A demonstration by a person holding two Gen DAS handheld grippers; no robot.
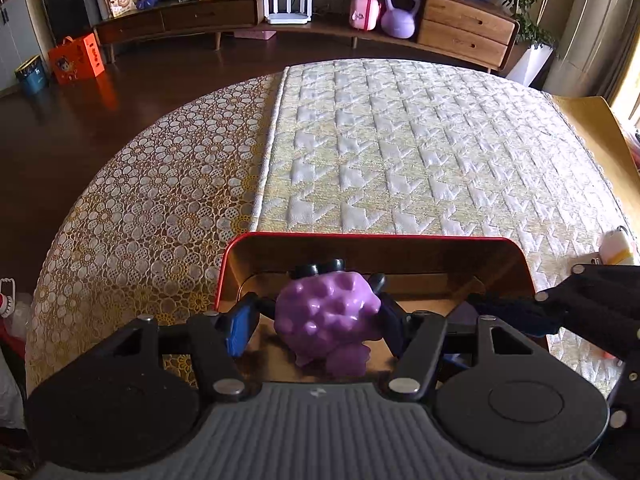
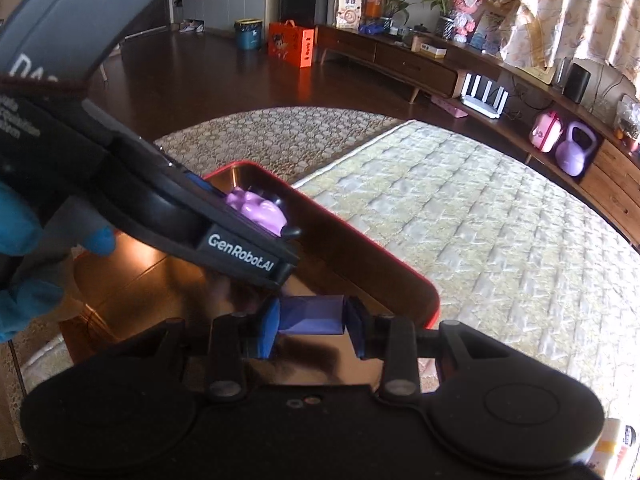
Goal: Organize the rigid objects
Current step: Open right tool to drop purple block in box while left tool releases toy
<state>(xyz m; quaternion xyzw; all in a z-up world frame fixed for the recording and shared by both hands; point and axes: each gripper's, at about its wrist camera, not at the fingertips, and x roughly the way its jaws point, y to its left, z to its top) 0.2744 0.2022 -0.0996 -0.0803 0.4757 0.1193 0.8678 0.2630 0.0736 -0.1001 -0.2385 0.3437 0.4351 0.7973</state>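
A red-rimmed tin box [image 1: 400, 237] with a shiny gold inside sits on the quilted mat; it also shows in the right wrist view [image 2: 360, 248]. My left gripper [image 1: 316, 320] is shut on a bumpy purple toy [image 1: 328, 316] with black parts, held inside the box; the toy also shows in the right wrist view [image 2: 256, 210]. My right gripper [image 2: 312, 326] is shut on a small purple block [image 2: 312, 314] over the box's near right corner. In the left wrist view the right gripper's body [image 1: 580, 304] reaches in from the right.
The quilted mat [image 1: 420, 152] lies on a lace tablecloth [image 1: 160, 200]. A white and yellow small object [image 1: 618, 248] lies on the mat right of the box. A TV cabinet with a purple kettlebell [image 1: 400, 14] stands far behind.
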